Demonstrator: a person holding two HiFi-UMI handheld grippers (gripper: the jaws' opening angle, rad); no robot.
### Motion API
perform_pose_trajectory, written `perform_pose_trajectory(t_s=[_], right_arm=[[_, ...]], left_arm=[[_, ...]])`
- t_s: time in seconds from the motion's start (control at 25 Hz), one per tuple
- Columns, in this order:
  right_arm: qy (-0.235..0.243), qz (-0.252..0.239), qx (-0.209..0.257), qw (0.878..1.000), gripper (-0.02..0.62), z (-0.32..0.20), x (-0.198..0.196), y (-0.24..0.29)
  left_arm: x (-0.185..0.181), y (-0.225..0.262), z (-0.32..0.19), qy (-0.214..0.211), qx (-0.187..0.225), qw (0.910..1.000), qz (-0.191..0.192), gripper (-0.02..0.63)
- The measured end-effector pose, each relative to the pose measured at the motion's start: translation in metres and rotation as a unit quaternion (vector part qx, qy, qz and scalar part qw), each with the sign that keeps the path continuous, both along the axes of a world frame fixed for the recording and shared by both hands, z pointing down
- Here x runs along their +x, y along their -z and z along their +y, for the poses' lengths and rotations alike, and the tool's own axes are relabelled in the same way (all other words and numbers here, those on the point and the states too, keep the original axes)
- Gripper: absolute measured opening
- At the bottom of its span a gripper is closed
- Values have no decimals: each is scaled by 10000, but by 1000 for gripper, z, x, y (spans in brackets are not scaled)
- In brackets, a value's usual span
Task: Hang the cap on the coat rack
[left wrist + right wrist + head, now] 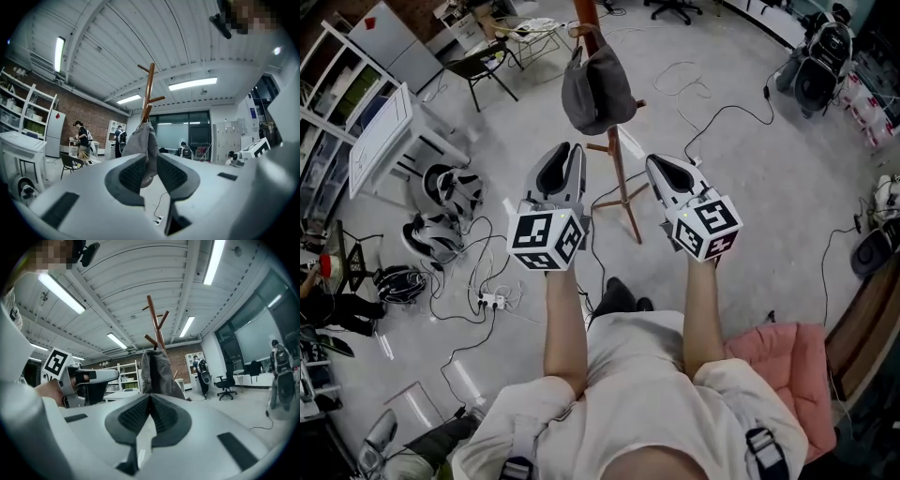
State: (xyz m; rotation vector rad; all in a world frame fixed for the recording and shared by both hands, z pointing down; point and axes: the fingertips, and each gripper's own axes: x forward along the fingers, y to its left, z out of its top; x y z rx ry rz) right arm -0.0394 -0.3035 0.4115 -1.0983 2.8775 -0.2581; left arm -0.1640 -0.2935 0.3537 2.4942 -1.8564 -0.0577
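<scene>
A grey cap [598, 89] hangs on a peg of the wooden coat rack [619, 169], which stands on the floor just ahead of both grippers. Neither gripper touches it. My left gripper [565, 150] points at the cap from just below; its jaws stand a little apart, and the cap [140, 140] on the rack's pole [149, 89] shows through the gap of that gripper [152, 159]. My right gripper [661, 161] is beside it, to the right of the pole. In the right gripper view its jaws [149, 397] meet, empty, with the cap [157, 371] and rack [154, 319] beyond.
The rack's splayed feet [630, 225] sit between the grippers. Cables and a power strip [492, 300] lie on the floor at the left, beside helmets [441, 187] and a white table [389, 141]. A black chair [483, 61] stands behind. A pink cushion [783, 361] is at the lower right. A person [82, 138] stands far off.
</scene>
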Motion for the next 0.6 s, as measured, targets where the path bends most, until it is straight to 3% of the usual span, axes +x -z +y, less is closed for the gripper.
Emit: perform_pose_trajectory(t_s=[0.6], right_arm=[[-11,235,128,9996,5,54,21,-9]], left_arm=[[9,-50,80,218,-259,9994,-32,77]])
